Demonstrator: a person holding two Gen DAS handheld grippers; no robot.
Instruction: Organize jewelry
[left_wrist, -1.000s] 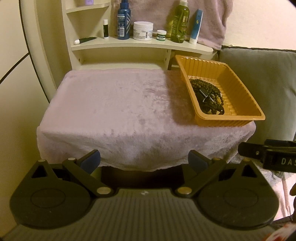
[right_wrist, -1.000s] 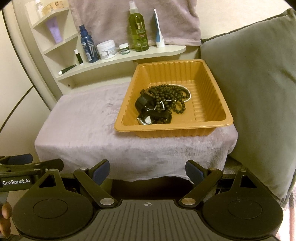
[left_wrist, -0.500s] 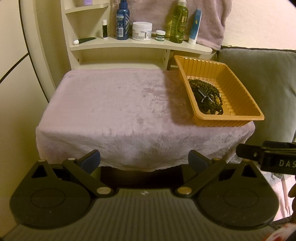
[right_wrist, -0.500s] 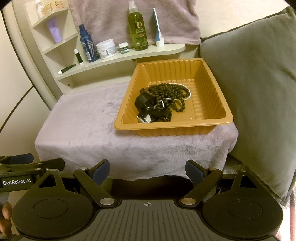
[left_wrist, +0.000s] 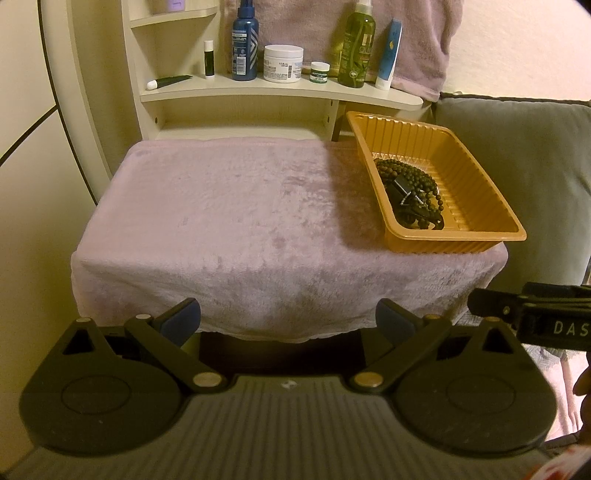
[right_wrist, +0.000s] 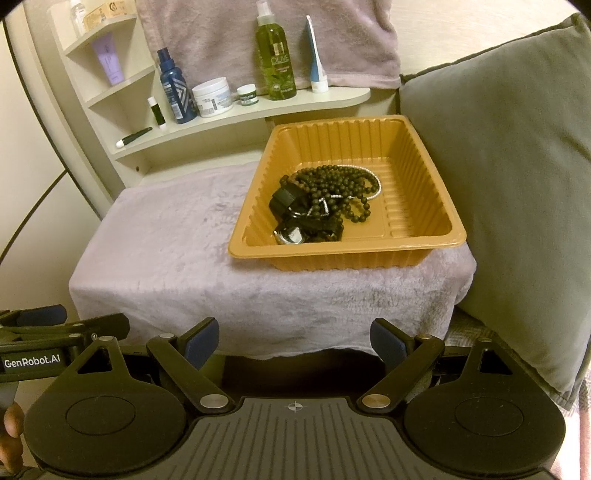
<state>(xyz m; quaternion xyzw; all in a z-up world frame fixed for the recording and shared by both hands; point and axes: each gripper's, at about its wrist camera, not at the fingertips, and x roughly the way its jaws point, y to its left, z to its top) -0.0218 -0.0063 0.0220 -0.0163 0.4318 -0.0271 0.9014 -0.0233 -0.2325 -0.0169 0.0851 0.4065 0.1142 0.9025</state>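
In the orange tray, tangled jewelry

In the left wrist view the near wall of the orange tray hides the lower part of the jewelry heap; the tangled dark bead strands and black strap cannot be counted apart. The right gripper is cut off by the right edge. Labels on the shelf bottles are mostly too small to read. A fingertip is cropped at the left border.
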